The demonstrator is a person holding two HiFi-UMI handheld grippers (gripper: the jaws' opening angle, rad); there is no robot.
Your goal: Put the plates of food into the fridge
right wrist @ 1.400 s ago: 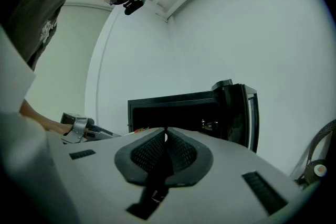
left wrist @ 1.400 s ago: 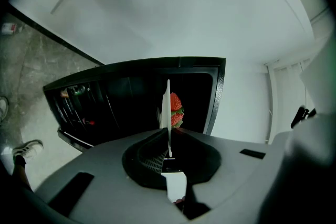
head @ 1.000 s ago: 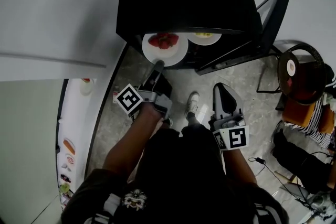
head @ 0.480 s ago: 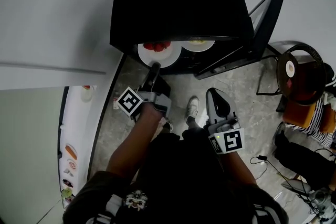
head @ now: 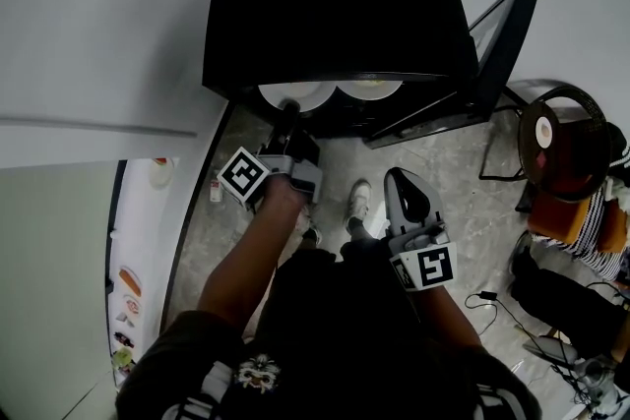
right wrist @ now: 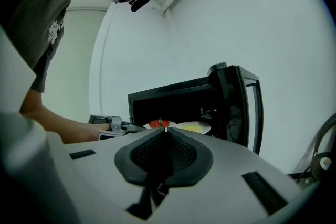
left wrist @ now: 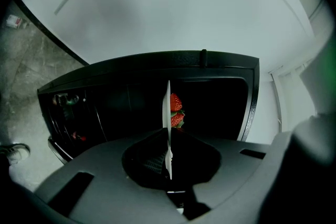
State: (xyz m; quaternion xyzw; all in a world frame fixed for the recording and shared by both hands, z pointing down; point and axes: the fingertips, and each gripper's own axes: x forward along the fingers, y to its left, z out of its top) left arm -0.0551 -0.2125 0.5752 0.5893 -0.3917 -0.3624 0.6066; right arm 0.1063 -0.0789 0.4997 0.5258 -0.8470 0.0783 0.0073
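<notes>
Left gripper (left wrist: 168, 136): jaws nipped onto the near rim of the strawberry plate (left wrist: 168, 102). In the left gripper view the plate shows edge-on, running toward 12 o'clock from the pads. Strawberries (left wrist: 176, 111) sit on its far part, at 1 o'clock of the grip.

The plate is in the mouth of the black fridge (head: 335, 5). In the head view only the plate's near edge shows beneath the fridge's top, at 12 o'clock of the gripper. Whether it rests on a shelf: cannot tell.

Second plate (head: 370, 90), with yellow food on it, is just beside the strawberry plate at its 3 o'clock, also within the fridge.

Fridge door (head: 502, 39) stands open, at 2 o'clock of the left gripper.

Right gripper (head: 401, 180): jaws pressed together, nothing between them. It is held level, apart from the fridge, at 5 o'clock of the left gripper in the head view.

Shoe (head: 361, 195) on the grey floor (head: 463, 182), between the two grippers.
</notes>
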